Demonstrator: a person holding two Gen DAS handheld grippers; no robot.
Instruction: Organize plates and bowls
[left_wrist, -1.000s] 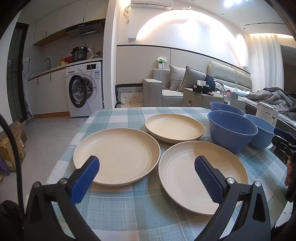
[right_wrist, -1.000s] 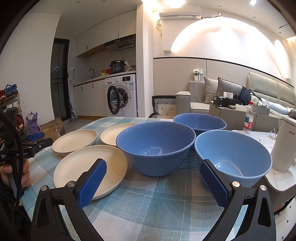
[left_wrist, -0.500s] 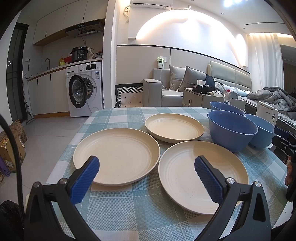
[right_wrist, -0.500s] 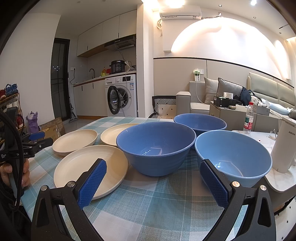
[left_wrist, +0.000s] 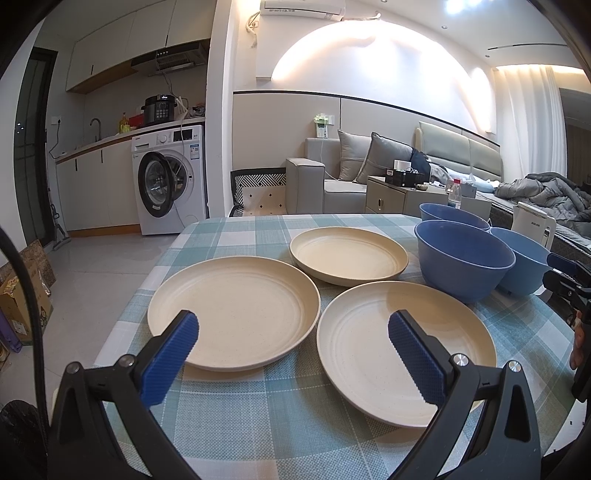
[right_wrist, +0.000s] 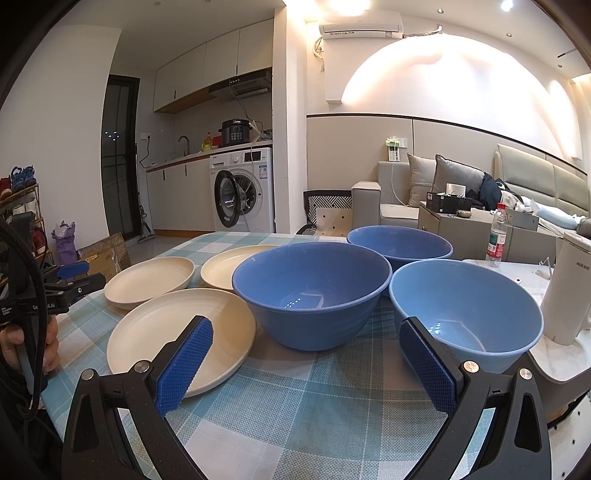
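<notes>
Three cream plates (left_wrist: 236, 310) lie flat beside three blue bowls (right_wrist: 314, 291) on the checked worktop (left_wrist: 280, 417). Both the left tool (left_wrist: 291, 354) and right tool (right_wrist: 303, 365) hover released, empty. A washing machine (left_wrist: 170, 177) and sofa (left_wrist: 343, 177) stand beyond.

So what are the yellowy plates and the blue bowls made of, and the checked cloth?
The three round cream plates look like matte speckled plastic, perhaps wheat-straw type: dull, with fine flecks and moulded rings. The round dark blue bowls seem the same kind of plastic, slightly glossier, since ceiling lights reflect inside. The teal-and-white checked tablecloth looks like woven fabric: a visible mesh weave.
</notes>
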